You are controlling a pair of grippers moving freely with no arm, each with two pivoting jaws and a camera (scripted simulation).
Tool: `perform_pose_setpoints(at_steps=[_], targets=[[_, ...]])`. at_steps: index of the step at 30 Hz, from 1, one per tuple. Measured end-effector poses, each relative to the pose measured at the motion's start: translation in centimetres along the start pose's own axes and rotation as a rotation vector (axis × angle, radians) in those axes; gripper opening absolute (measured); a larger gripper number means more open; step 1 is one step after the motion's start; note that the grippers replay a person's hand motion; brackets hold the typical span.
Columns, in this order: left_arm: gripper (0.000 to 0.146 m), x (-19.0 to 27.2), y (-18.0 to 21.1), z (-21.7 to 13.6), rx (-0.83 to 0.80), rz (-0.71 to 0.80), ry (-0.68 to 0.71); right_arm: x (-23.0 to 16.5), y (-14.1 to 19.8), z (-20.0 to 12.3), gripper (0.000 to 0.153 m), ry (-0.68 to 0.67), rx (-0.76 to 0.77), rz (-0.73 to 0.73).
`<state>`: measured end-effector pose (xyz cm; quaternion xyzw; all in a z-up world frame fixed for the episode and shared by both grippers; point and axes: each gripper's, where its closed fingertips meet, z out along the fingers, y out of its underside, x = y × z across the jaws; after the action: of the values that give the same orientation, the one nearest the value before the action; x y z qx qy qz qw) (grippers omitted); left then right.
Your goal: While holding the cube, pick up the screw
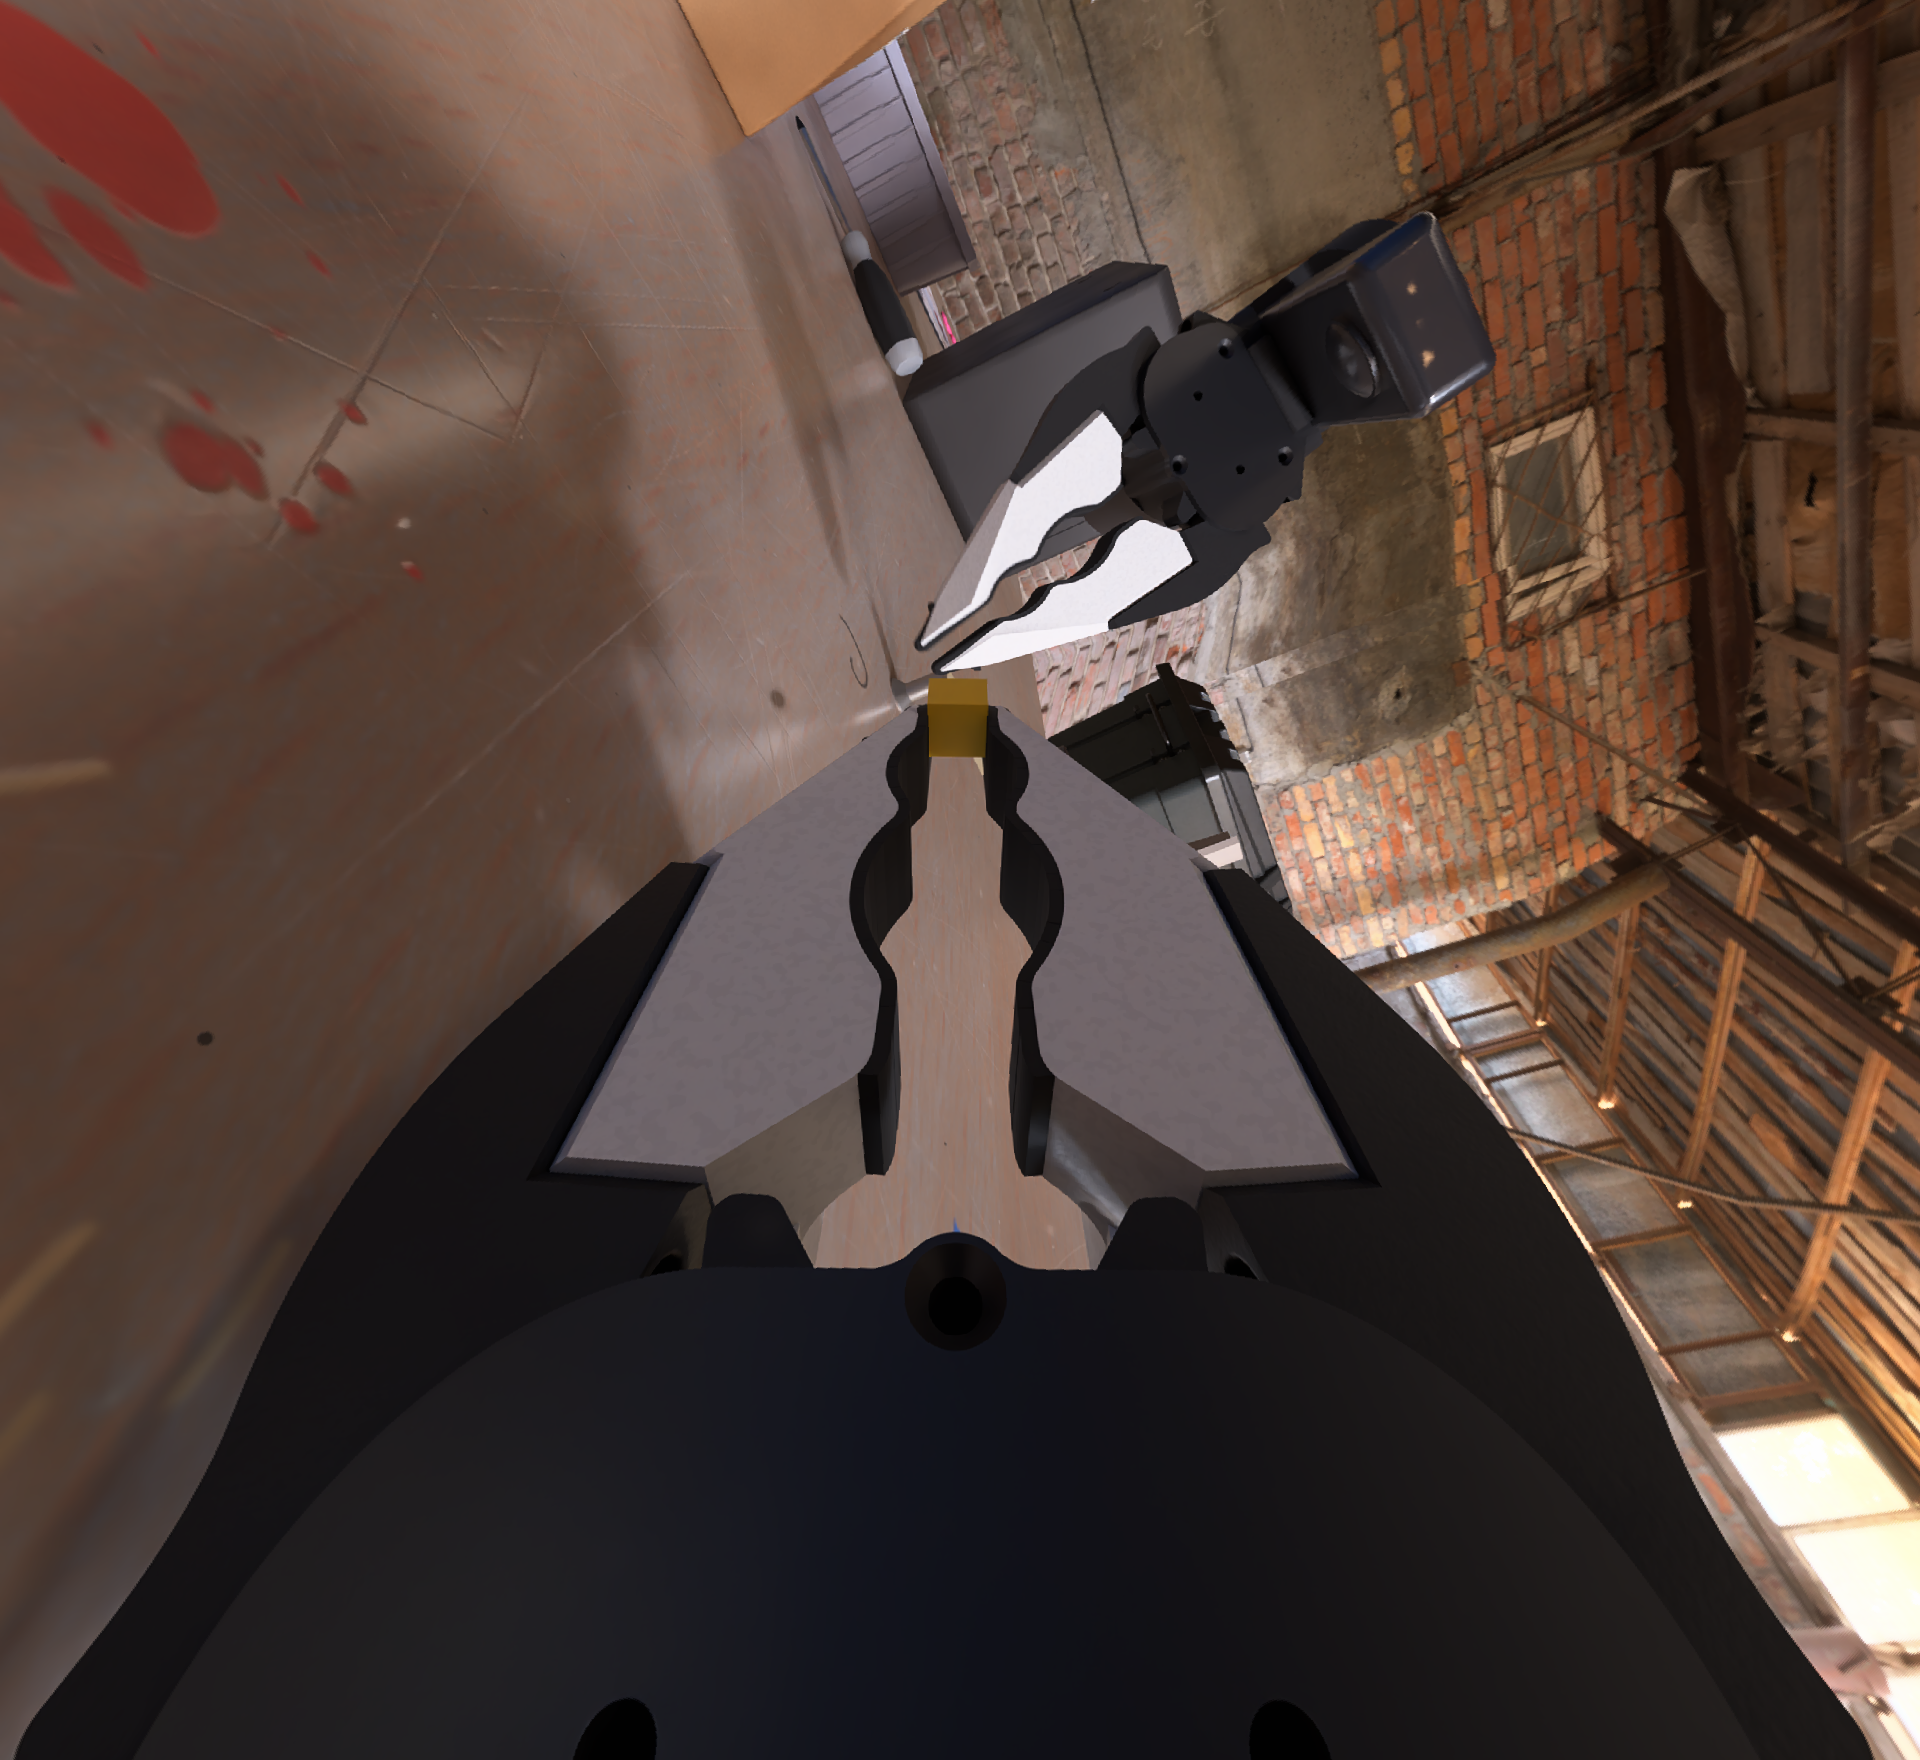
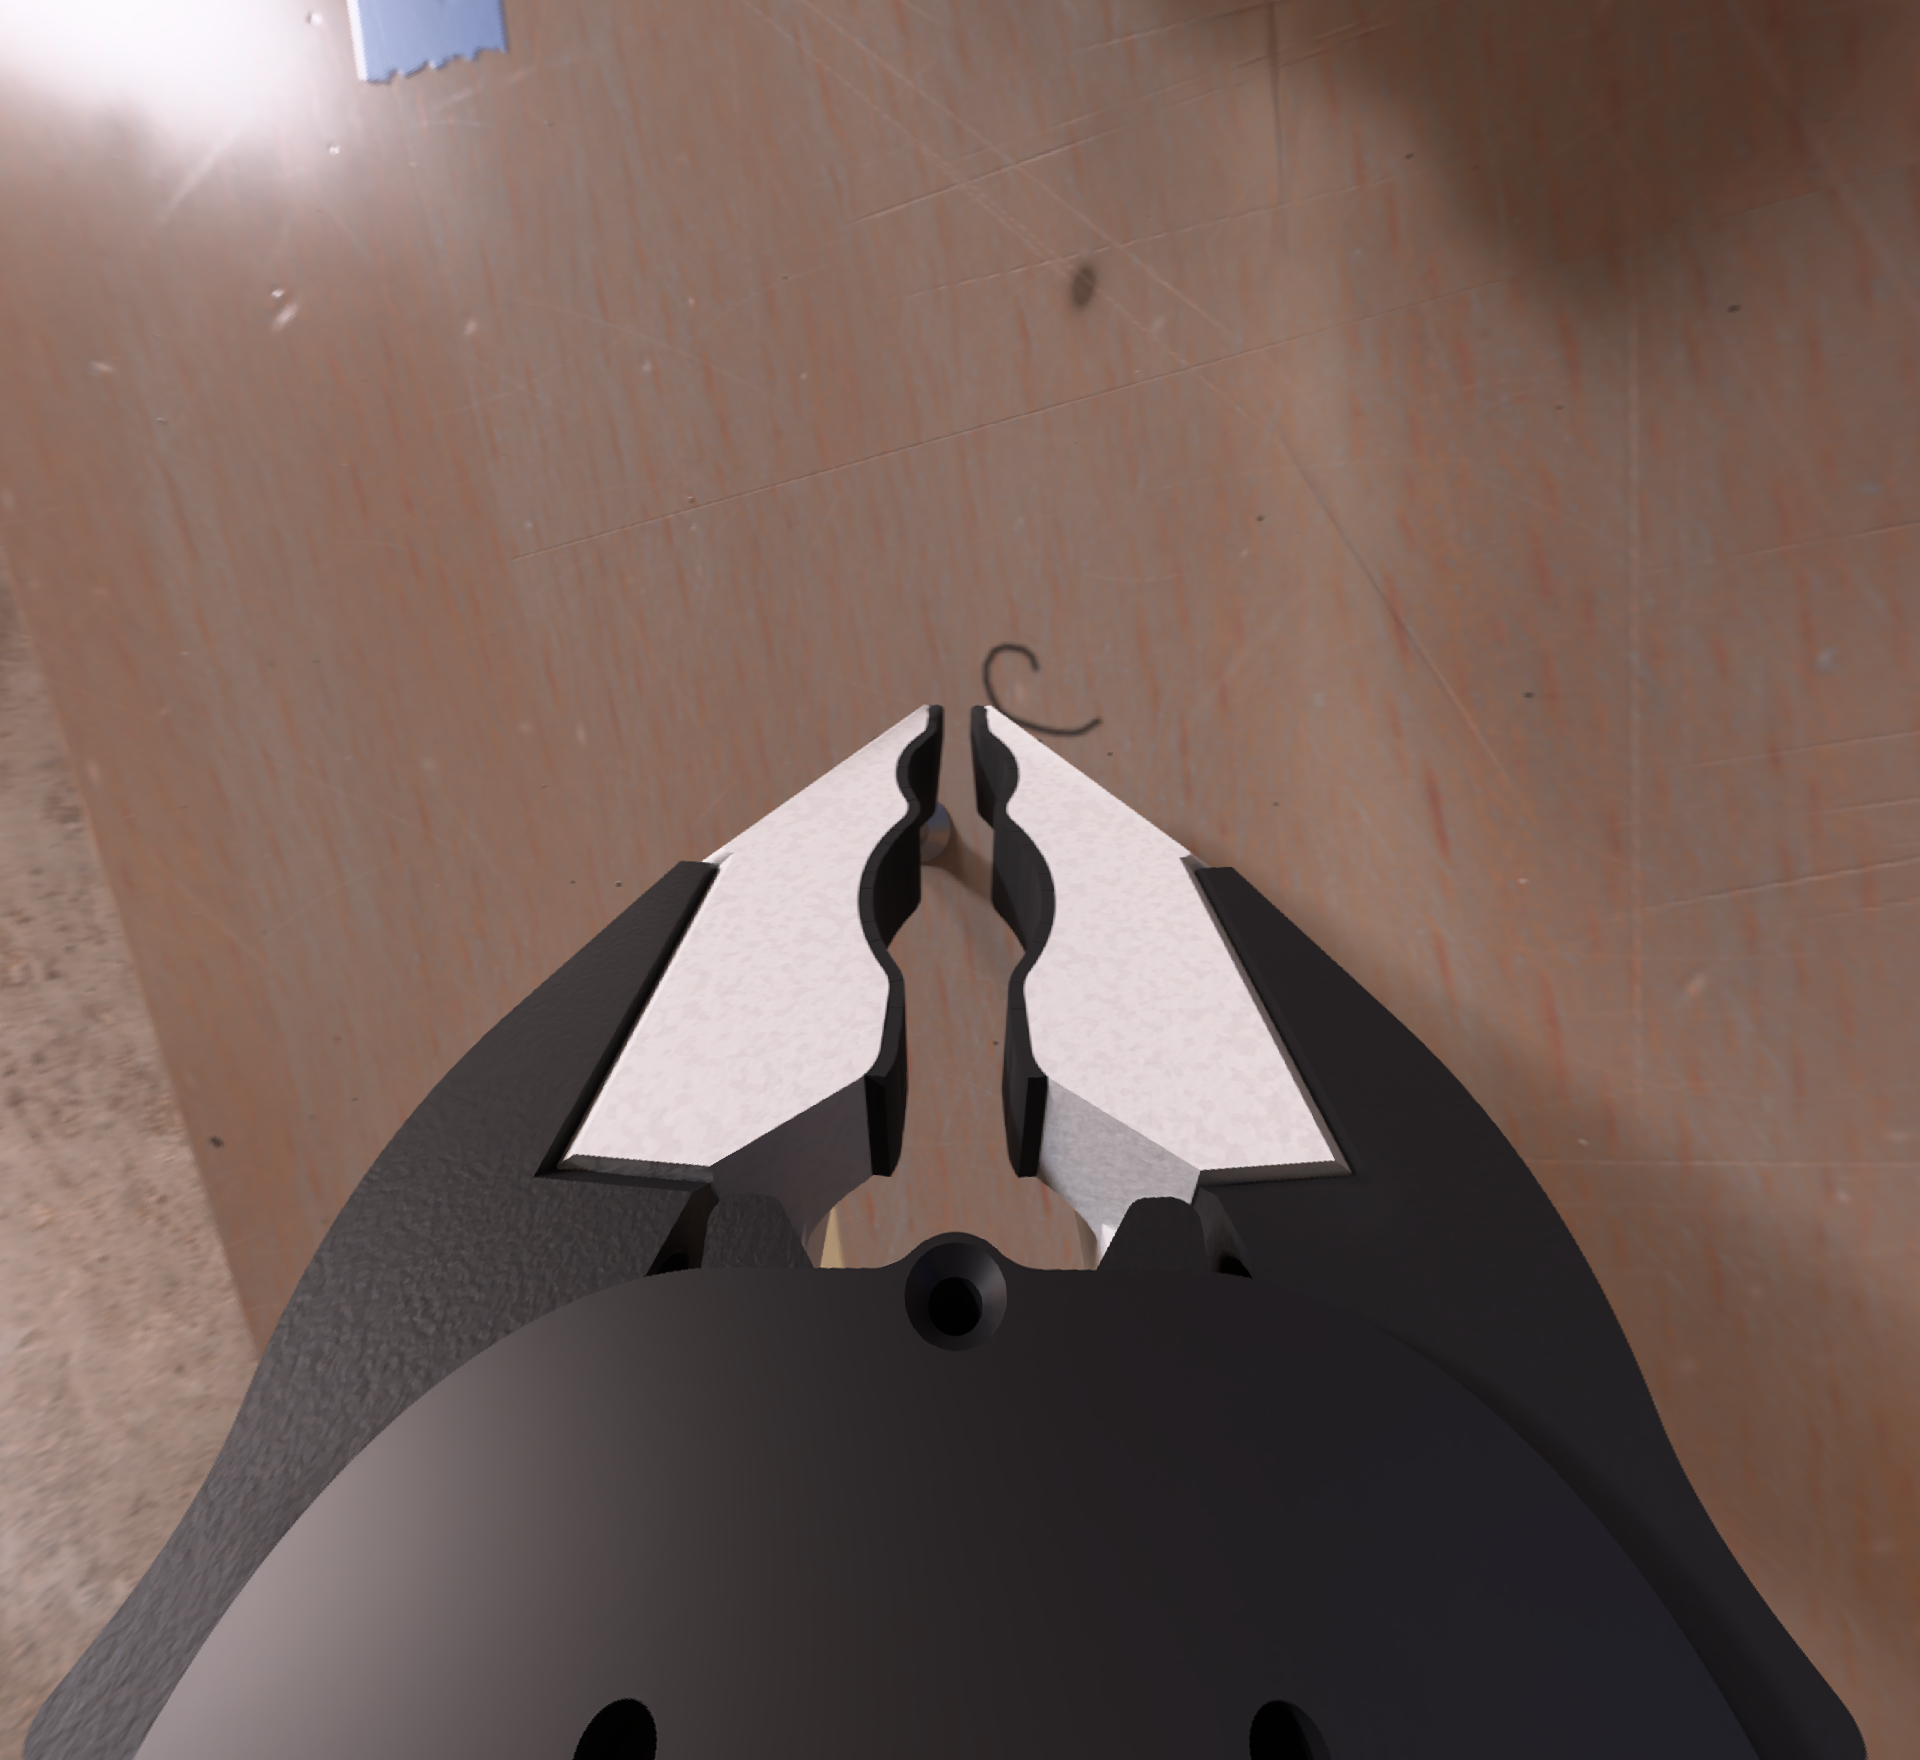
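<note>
The yellow cube (image 1: 957, 719) is pinched at the left gripper (image 1: 957, 736) tips. At one o'clock, the right gripper (image 2: 956, 715) is nearly pressed together above the tabletop (image 2: 1351, 515); the screw (image 2: 935, 830) is glimpsed between its fingers, whether clamped cannot be told. No legible writing is seen.

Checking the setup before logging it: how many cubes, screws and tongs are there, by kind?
Yellow cube: 1
Screw: 1
Tongs: 2, the left tongs and the right tongs
Total: 4
</note>
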<state>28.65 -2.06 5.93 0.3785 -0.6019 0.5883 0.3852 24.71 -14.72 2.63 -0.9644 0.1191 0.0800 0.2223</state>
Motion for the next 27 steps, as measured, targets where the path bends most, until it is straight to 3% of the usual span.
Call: perform_pose_setpoints(at_steps=[5, 8, 13, 19, 24, 27], targets=[[0.009, 0.0, 0.0, 0.0, -0.001, -0.003, 0.004, 0.6, 0.7, 0.4, 0.019, 0.055, -0.077, -0.039], [0.009, 0.0, 0.0, 0.0, -0.001, -0.002, 0.003, 0.5, 0.9, 0.6, 0.005, 0.045, -0.094, -0.052], [0.009, 0.0, 0.0, 0.0, -0.003, -0.002, 0.003, -1.4, 1.3, 0.5, 0.000, -0.142, -0.124, -0.015], [0.009, 0.1, 0.1, 0.0, -0.009, -0.003, 0.008, -1.9, 2.2, 0.7, 0.000, -0.228, -0.210, -0.002], [0.009, 0.1, 0.1, 0.0, -0.008, -0.005, 0.011, -0.9, 1.6, 0.3, 0.000, -0.135, -0.168, -0.009], [0.009, 0.1, 0.1, 0.0, -0.009, -0.006, 0.013, -0.9, 2.4, 0.0, 0.012, -0.060, -0.197, 0.003]])
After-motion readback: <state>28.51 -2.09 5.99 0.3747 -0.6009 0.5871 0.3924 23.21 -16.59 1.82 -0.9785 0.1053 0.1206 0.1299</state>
